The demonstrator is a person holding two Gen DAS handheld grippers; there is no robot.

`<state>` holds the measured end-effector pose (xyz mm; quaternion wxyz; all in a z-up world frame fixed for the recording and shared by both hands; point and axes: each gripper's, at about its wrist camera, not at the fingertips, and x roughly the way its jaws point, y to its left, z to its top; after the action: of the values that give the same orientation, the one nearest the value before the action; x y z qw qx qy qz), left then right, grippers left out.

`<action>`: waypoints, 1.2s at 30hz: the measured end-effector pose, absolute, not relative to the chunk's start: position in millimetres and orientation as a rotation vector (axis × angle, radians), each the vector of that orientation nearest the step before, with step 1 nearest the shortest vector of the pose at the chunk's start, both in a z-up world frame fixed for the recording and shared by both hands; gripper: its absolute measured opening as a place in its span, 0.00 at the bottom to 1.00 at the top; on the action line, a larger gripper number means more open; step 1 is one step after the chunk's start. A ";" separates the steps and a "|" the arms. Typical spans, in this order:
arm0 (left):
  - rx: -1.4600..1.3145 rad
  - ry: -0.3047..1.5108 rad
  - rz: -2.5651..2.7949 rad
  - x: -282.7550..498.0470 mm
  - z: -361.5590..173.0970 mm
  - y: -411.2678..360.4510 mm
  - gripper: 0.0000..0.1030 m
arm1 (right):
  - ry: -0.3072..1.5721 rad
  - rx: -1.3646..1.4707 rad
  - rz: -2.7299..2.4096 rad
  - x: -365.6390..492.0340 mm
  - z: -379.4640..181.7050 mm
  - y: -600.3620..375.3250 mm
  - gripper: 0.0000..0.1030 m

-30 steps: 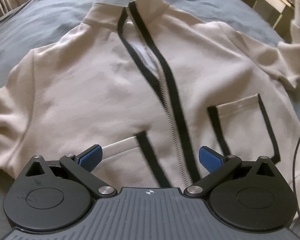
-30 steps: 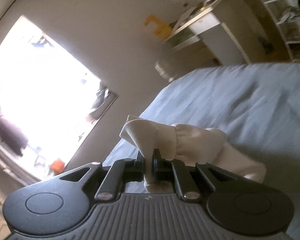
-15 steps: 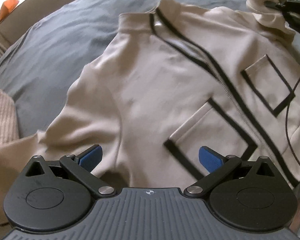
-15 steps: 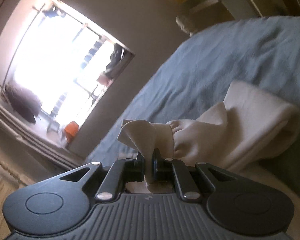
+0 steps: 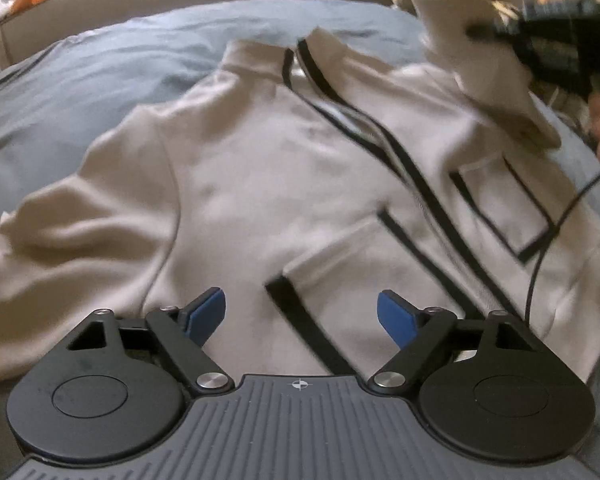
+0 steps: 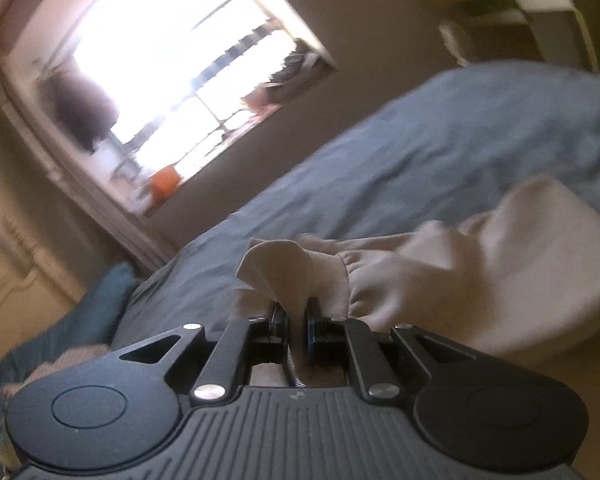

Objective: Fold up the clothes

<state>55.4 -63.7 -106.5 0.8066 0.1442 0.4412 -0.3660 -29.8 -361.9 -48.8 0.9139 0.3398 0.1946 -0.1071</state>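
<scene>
A beige zip jacket (image 5: 260, 168) with black trim and two chest pockets lies face up on a blue-grey bed (image 5: 100, 68). My left gripper (image 5: 300, 312) is open and empty, hovering over the jacket's lower front near a pocket (image 5: 340, 256). My right gripper (image 6: 298, 316) is shut on the cuff of the jacket's sleeve (image 6: 292, 264) and holds it lifted above the bed. In the left wrist view the right gripper (image 5: 556, 36) shows at top right with the sleeve (image 5: 496, 80) hanging over the jacket's shoulder.
A black cable (image 5: 556, 224) trails across the jacket's right side. A bright window (image 6: 188, 80) and wall stand beyond the bed. A shelf unit (image 6: 540, 20) is at the far right. A knitted garment (image 6: 60, 364) lies at the left.
My right gripper has carried the sleeve cuff up and inward over the jacket's shoulder. My left gripper has swung back so the jacket sits more centred; it stays open.
</scene>
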 end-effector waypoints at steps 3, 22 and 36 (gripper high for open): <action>0.301 0.966 -0.766 56.3 -110.5 -57.0 0.79 | 0.401 0.620 -0.167 -17.5 -45.5 -334.3 0.08; 0.157 1.102 -0.684 78.2 -115.1 -23.1 0.61 | 0.615 0.291 0.084 58.6 -94.3 -205.9 0.08; 0.112 1.090 -0.686 83.1 -108.0 -10.9 0.63 | 0.735 0.450 0.231 61.8 -125.7 -197.1 0.49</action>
<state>83.1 -10.9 -108.0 0.7982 0.0523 0.5079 -0.3197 61.8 -197.1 -125.7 0.9022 0.2175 0.3553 0.1115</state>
